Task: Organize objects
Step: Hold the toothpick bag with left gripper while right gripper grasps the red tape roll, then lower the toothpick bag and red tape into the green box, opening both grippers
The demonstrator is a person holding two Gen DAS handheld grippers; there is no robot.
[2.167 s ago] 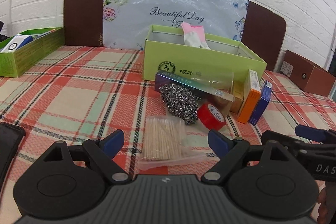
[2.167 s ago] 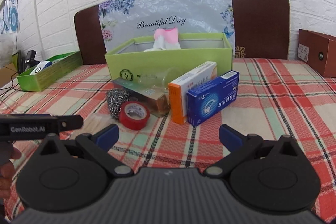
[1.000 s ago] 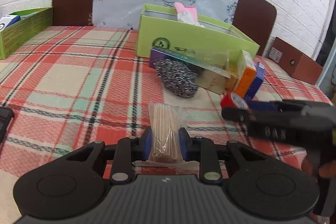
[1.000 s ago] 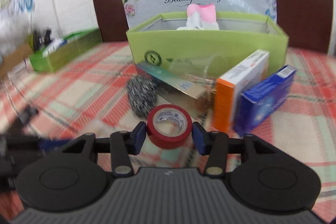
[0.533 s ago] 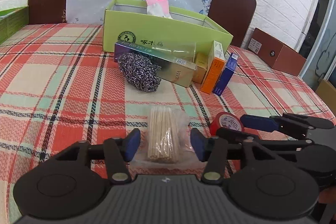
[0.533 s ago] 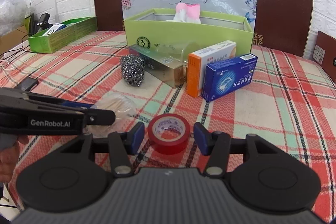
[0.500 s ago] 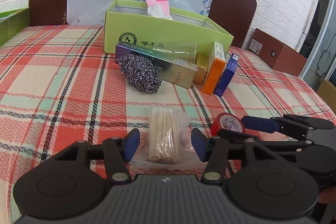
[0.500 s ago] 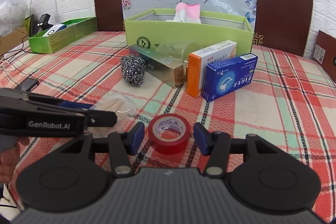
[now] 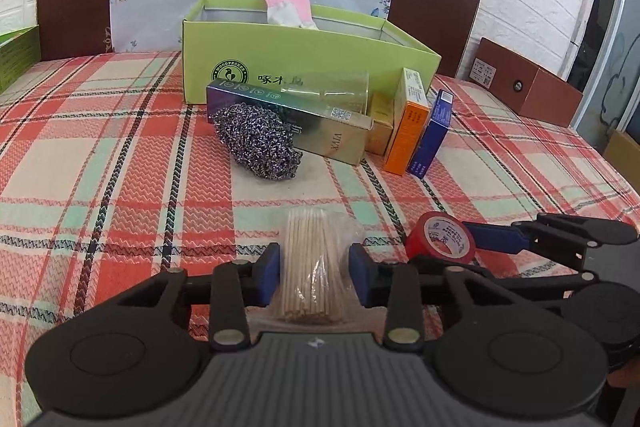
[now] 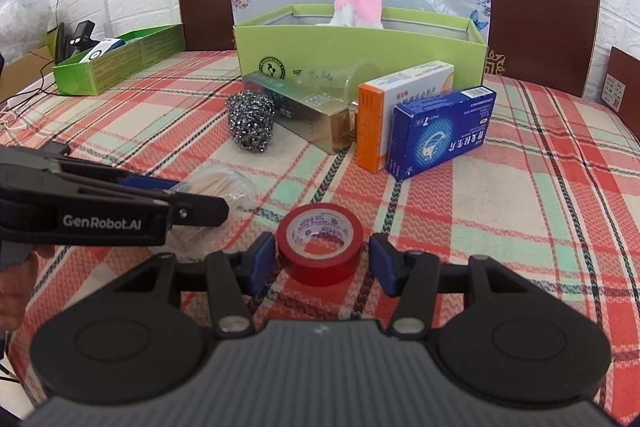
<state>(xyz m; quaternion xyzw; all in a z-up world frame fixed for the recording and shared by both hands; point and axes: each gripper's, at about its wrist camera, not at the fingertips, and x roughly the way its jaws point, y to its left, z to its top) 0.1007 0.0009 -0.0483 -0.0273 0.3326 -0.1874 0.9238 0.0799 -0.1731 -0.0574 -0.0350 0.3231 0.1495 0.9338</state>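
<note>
My work surface is a bed with a plaid cover. At 12 o'clock on it stands a green open box; before it lie a steel scourer, a gold carton, an orange box and a blue box. Nearest me: a bag of toothpicks and, at 3 o'clock from it, red tape. A second green tray sits at 10 o'clock.

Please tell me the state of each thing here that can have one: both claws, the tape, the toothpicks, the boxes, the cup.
left claw, closing around the toothpick bag, not yet pressing
right claw, open, tape between its pads
toothpick bag, lying flat
red tape roll, lying flat
green box, open on top, glove sticking out
clear cup, on its side
orange carton, on edge, closed
blue carton, on edge, closed
</note>
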